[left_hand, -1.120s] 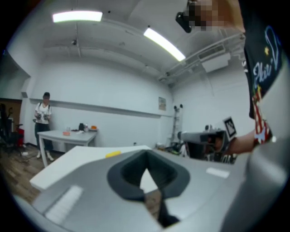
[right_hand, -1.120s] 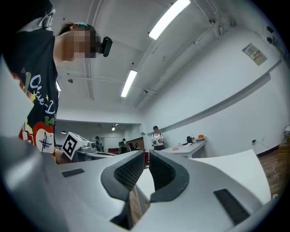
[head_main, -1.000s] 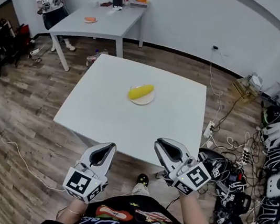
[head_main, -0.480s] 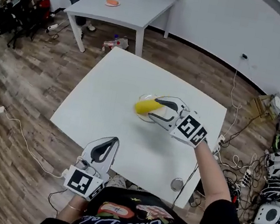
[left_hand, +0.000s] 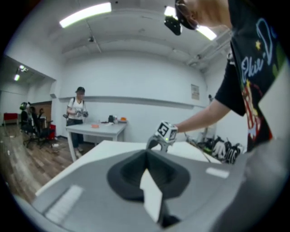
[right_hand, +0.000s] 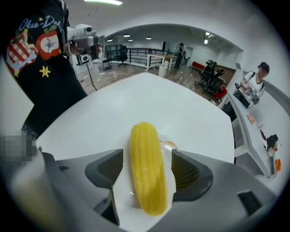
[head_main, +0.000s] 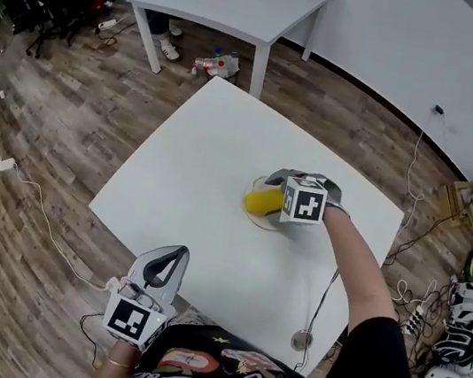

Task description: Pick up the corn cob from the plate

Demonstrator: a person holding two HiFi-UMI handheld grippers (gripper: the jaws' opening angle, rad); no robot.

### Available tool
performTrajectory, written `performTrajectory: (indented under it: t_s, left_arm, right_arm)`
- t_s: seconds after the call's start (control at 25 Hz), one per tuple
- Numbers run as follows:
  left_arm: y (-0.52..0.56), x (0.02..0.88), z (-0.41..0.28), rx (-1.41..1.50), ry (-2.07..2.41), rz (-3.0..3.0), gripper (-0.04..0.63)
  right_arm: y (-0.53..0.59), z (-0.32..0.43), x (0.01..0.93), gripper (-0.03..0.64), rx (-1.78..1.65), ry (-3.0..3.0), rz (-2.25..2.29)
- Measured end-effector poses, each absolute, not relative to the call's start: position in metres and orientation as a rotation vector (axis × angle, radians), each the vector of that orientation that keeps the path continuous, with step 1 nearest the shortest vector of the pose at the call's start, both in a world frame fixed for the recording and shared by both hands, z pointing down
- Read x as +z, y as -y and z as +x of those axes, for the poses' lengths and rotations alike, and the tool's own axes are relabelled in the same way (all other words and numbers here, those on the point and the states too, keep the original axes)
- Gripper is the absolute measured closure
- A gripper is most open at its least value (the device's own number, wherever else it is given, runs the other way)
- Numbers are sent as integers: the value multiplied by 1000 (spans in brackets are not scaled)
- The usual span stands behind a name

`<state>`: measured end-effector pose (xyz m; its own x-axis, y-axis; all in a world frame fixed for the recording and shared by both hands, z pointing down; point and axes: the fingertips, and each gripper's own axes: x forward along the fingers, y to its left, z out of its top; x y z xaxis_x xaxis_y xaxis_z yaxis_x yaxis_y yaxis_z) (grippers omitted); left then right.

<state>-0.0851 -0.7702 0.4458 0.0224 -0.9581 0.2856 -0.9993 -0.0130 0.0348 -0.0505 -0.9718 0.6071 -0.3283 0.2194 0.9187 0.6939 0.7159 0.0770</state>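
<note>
Both right claw [right_hand: 146, 164] jaws, opening, now straddle cob [right_hand: 146, 186].

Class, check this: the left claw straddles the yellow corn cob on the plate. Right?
Wrong claw: the right claw straddles the corn cob on the plate, its jaws opening with the cob between them untouched, as the right gripper view shows.
</note>
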Motion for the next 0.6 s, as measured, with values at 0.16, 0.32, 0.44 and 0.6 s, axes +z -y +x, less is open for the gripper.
performTrajectory:
  t_s: [0.16, 0.32, 0.44, 0.6]
  left_arm:
    - [771, 450, -101, 253, 2066, 2015, 594]
    - [762, 457, -112, 261, 2080, 1973, 594]
    - [754, 456, -118, 250, 2095, 1960, 595]
    - [760, 450, -113, 263, 2094, 1999, 594]
  right_arm:
    - [984, -53, 629, 311, -559, 1796, -748]
    - [985, -50, 637, 313, -393, 1815, -736]
    - [976, -52, 635, 341, -399, 1819, -699]
    - [969, -53, 630, 351, -493, 1861, -601]
